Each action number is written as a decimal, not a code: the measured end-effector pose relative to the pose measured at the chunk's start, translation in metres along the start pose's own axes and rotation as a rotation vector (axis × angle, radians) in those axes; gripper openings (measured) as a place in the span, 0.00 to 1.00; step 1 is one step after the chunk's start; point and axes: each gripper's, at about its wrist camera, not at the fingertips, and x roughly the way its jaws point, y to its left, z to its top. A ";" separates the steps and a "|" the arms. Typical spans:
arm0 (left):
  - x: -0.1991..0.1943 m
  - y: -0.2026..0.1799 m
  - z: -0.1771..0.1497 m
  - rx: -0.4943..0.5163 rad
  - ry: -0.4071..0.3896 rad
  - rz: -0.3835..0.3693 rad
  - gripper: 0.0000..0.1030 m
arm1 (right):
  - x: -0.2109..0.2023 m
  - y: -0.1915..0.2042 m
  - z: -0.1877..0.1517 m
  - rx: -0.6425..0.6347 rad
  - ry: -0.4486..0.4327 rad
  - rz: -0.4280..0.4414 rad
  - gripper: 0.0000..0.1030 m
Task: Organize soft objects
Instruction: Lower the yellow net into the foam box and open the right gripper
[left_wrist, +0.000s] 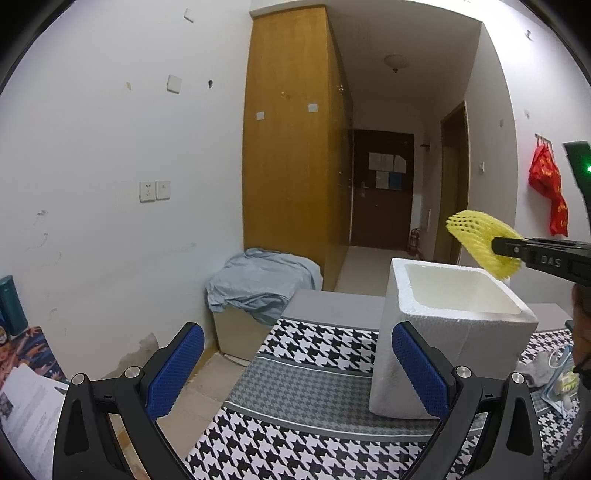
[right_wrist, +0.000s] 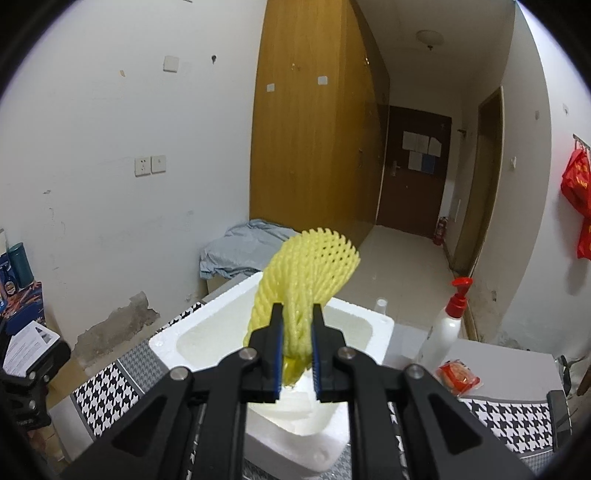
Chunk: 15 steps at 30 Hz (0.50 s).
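My right gripper (right_wrist: 297, 321) is shut on a yellow foam fruit net (right_wrist: 306, 273), which fans out above the open top of a white foam box (right_wrist: 166, 341). Seen from the left wrist view, that net (left_wrist: 476, 242) hangs over the box's (left_wrist: 436, 332) far right rim, pinched by the right gripper (left_wrist: 498, 248) coming in from the right. My left gripper (left_wrist: 295, 369) stands open low over the houndstooth cloth (left_wrist: 306, 435), nothing between its blue pads (left_wrist: 177, 369). Its right finger sits close against the box's front left corner.
A white pump bottle with a red cap (right_wrist: 445, 325) and a red-wrapped snack (right_wrist: 458, 376) lie right of the box. A clear plastic bag (left_wrist: 559, 380) lies at the cloth's right edge. A low cabinet draped in blue fabric (left_wrist: 258, 280) stands behind by the wall.
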 end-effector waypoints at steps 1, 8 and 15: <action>0.000 0.001 -0.001 -0.004 0.002 -0.006 0.99 | 0.003 0.001 0.000 -0.002 0.004 -0.004 0.17; 0.000 0.006 -0.004 -0.004 0.011 -0.021 0.99 | 0.012 0.002 0.003 0.030 -0.004 0.008 0.67; 0.001 0.007 -0.008 -0.015 0.030 -0.031 0.99 | 0.014 0.008 0.000 0.039 0.022 0.022 0.86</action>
